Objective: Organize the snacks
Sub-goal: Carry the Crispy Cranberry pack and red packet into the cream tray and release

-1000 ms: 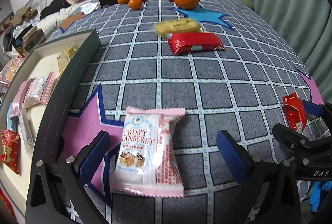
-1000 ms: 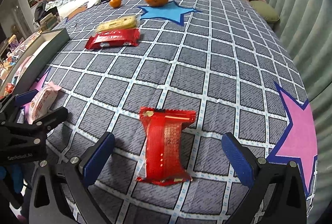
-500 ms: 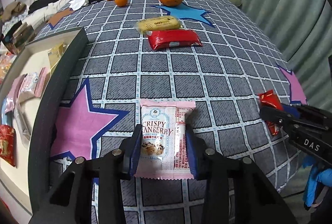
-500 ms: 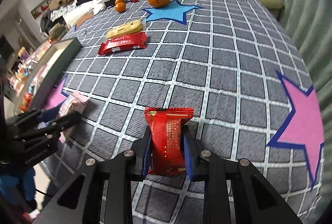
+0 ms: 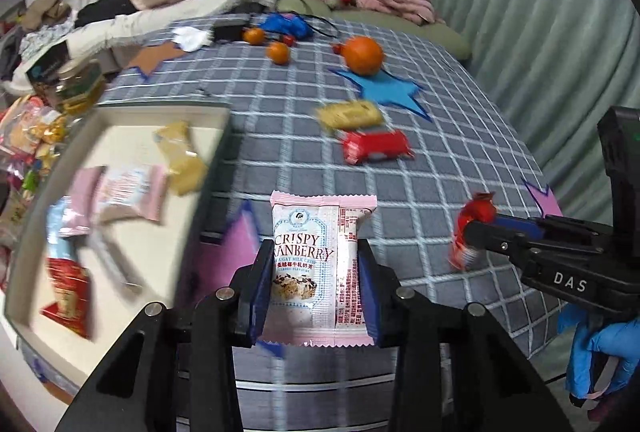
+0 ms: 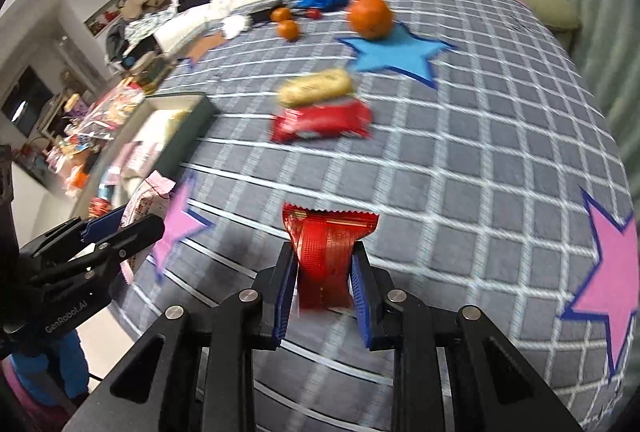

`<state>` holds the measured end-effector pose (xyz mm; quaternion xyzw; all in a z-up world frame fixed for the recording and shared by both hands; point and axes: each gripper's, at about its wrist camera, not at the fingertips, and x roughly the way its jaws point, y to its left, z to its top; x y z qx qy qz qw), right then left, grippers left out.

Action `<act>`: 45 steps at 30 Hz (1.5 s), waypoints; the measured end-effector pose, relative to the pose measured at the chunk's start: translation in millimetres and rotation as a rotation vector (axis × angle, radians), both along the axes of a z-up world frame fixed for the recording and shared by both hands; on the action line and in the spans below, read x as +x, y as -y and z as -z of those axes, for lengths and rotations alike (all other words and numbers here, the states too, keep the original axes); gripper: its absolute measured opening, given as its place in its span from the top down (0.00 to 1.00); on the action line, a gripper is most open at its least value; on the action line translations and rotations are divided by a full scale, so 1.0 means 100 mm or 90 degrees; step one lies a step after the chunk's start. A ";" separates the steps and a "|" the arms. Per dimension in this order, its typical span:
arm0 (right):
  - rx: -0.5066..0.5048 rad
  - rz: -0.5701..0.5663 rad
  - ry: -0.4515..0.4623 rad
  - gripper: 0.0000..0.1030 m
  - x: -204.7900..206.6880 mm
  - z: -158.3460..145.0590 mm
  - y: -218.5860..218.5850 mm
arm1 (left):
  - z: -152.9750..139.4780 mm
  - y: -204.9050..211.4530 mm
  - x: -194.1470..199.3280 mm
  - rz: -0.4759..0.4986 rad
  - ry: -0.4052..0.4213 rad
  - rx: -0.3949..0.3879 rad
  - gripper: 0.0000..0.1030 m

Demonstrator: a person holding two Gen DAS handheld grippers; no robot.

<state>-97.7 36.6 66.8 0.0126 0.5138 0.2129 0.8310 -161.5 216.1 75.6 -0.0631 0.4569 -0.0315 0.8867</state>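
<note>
Lower centre, left gripper (image 5: 314, 272): pinches pink crinkled cranberry crisp packet (image 5: 320, 264).
Lower centre, right gripper (image 6: 323, 286): squeezes shiny red snack packet (image 6: 326, 252).

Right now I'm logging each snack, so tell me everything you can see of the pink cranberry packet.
The pink cranberry packet is a glossy plastic pillow pack with crimped, serrated ends, printed "Crispy Cranberry" over a picture of a nutty bar. It stands upright, face to the camera, clamped at its sides between the blue pads of the left hand-held gripper, above the checked tablecloth.
</note>
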 end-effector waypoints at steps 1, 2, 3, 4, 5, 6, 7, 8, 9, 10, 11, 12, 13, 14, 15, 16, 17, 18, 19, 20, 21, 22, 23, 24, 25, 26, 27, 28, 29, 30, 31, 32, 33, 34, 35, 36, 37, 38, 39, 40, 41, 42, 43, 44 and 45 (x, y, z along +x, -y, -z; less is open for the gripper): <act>0.002 -0.011 0.001 0.72 0.02 -0.03 -0.10 | -0.02 -0.07 0.00 -0.008 0.000 0.001 0.59; 0.001 -0.024 0.003 0.72 0.05 -0.06 -0.21 | -0.04 -0.19 0.00 -0.020 0.003 0.004 0.59; -0.001 -0.033 0.006 0.72 0.07 -0.07 -0.30 | -0.06 -0.26 0.00 -0.028 0.007 0.009 0.59; -0.003 -0.049 0.010 0.72 0.10 -0.10 -0.45 | -0.07 -0.36 0.00 -0.038 0.010 0.017 0.59; -0.003 -0.061 0.011 0.72 0.13 -0.12 -0.57 | -0.08 -0.47 0.00 -0.052 0.012 0.027 0.59; -0.001 -0.071 0.011 0.72 0.15 -0.14 -0.65 | -0.08 -0.56 0.01 -0.062 0.012 0.032 0.59; 0.000 -0.086 0.011 0.72 0.18 -0.16 -0.79 | -0.08 -0.66 0.01 -0.073 0.012 0.034 0.59; 0.001 -0.097 0.012 0.72 0.20 -0.17 -0.90 | -0.07 -0.78 0.02 -0.087 0.010 0.037 0.59; 0.000 -0.108 0.013 0.72 0.21 -0.18 -1.00 | -0.06 -0.86 0.01 -0.098 0.009 0.039 0.59; -0.001 -0.121 0.015 0.72 0.23 -0.19 -1.12 | -0.05 -0.98 0.02 -0.113 0.007 0.041 0.59; -0.003 -0.136 0.018 0.72 0.25 -0.21 -1.27 | -0.03 -1.05 0.02 -0.123 0.005 0.042 0.59; -0.005 -0.149 0.019 0.72 0.27 -0.21 -1.39 | -0.02 -1.12 0.02 -0.132 0.003 0.042 0.59; -0.006 -0.157 0.018 0.72 0.29 -0.21 -1.48 | 0.00 -1.22 0.04 -0.143 0.000 0.042 0.59; -0.006 -0.169 0.015 0.72 0.33 -0.20 -1.61 | 0.01 -1.25 0.05 -0.150 -0.002 0.043 0.59; -0.005 -0.176 0.012 0.72 0.35 -0.19 -1.69 | 0.03 -1.32 0.05 -0.157 -0.004 0.044 0.59; -0.008 -0.187 0.008 0.72 0.39 -0.17 -1.83 | 0.04 -1.37 0.07 -0.163 -0.006 0.046 0.59; -0.011 -0.195 0.007 0.72 0.42 -0.15 -1.92 | 0.07 -1.43 0.09 -0.170 -0.010 0.047 0.59; -0.013 -0.200 0.007 0.72 0.43 -0.14 -1.97 | 0.09 -1.48 0.10 -0.175 -0.013 0.048 0.59; -0.016 -0.207 0.005 0.72 0.45 -0.13 -2.05 | 0.11 -1.52 0.12 -0.180 -0.017 0.048 0.59; -0.017 -0.214 0.001 0.72 0.49 -0.11 -2.15 | 0.14 -1.57 0.14 -0.186 -0.022 0.049 0.59; -0.017 -0.218 -0.003 0.72 0.52 -0.09 -2.22 | 0.17 -1.60 0.17 -0.192 -0.027 0.048 0.59; -0.016 -0.222 -0.006 0.72 0.54 -0.08 -2.27 | 0.21 -1.65 0.19 -0.197 -0.033 0.046 0.59; -0.015 -0.225 -0.008 0.72 0.56 -0.07 -2.31 | 0.23 -1.68 0.21 -0.200 -0.038 0.044 0.59; -0.015 -0.227 -0.009 0.72 0.58 -0.06 -2.35 | 0.25 -1.69 0.23 -0.204 -0.042 0.042 0.59; -0.015 -0.228 -0.010 0.72 0.60 -0.05 -2.39 | 0.28 -1.72 0.25 -0.206 -0.048 0.039 0.59; -0.014 -0.229 -0.014 0.72 0.63 -0.03 -2.43 | 0.29 -1.74 0.25 -0.206 -0.051 0.038 0.59; -0.013 -0.229 -0.017 0.72 0.66 -0.02 -2.46 | 0.30 -1.74 0.26 -0.206 -0.053 0.037 0.59; -0.012 -0.228 -0.021 0.72 0.69 -0.01 -2.49 | 0.31 -1.75 0.27 -0.206 -0.055 0.038 0.59; -0.011 -0.226 -0.025 0.72 0.71 0.01 -2.51 | 0.32 -1.75 0.28 -0.205 -0.056 0.038 0.59; -0.012 -0.225 -0.026 0.72 0.72 0.02 -2.53 | 0.33 -1.75 0.29 -0.203 -0.058 0.038 0.58; -0.011 -0.225 -0.028 0.72 0.73 0.02 -2.54 | 0.33 -1.75 0.29 -0.203 -0.057 0.039 0.54; -0.010 -0.224 -0.032 0.72 0.74 0.03 -2.55 | 0.33 -1.74 0.29 -0.202 -0.058 0.042 0.50; -0.008 -0.225 -0.036 0.71 0.75 0.03 -2.55 | 0.32 -1.74 0.29 -0.202 -0.057 0.045 0.36; -0.005 -0.225 -0.041 0.66 0.75 0.04 -2.54 | 0.31 -1.73 0.29 -0.203 -0.053 0.048 0.24; -0.003 -0.222 -0.046 0.38 0.76 0.04 -2.51 | 0.28 -1.71 0.27 -0.205 -0.043 0.052 0.22; -0.003 -0.214 -0.043 0.08 0.76 0.03 -2.47 | 0.25 -1.70 0.27 -0.204 -0.037 0.053 0.22; -0.004 -0.203 -0.030 0.05 0.76 0.01 -2.42 | 0.23 -1.69 0.27 -0.202 -0.035 0.054 0.22; -0.007 -0.195 -0.019 0.05 0.75 -0.01 -2.38 | 0.21 -1.66 0.27 -0.199 -0.034 0.055 0.22; -0.013 -0.191 -0.014 0.05 0.75 -0.03 -2.33 | 0.20 -1.64 0.28 -0.198 -0.034 0.057 0.22; -0.020 -0.185 -0.012 0.05 0.76 -0.03 -2.25 | 0.17 -1.60 0.28 -0.194 -0.033 0.059 0.22; -0.025 -0.178 -0.010 0.05 0.77 -0.04 -2.18 | 0.16 -1.57 0.29 -0.191 -0.033 0.060 0.22; -0.029 -0.171 -0.009 0.05 0.79 -0.04 -2.12 | 0.14 -1.53 0.30 -0.187 -0.032 0.060 0.22; -0.036 -0.155 -0.007 0.05 0.81 -0.04 -2.00 | 0.12 -1.48 0.31 -0.183 -0.030 0.061 0.22; -0.039 -0.143 -0.006 0.05 0.84 -0.03 -1.92 | 0.10 -1.42 0.32 -0.176 -0.028 0.061 0.22; -0.041 -0.129 -0.006 0.05 0.87 -0.03 -1.83 | 0.07 -1.36 0.33 -0.168 -0.025 0.062 0.22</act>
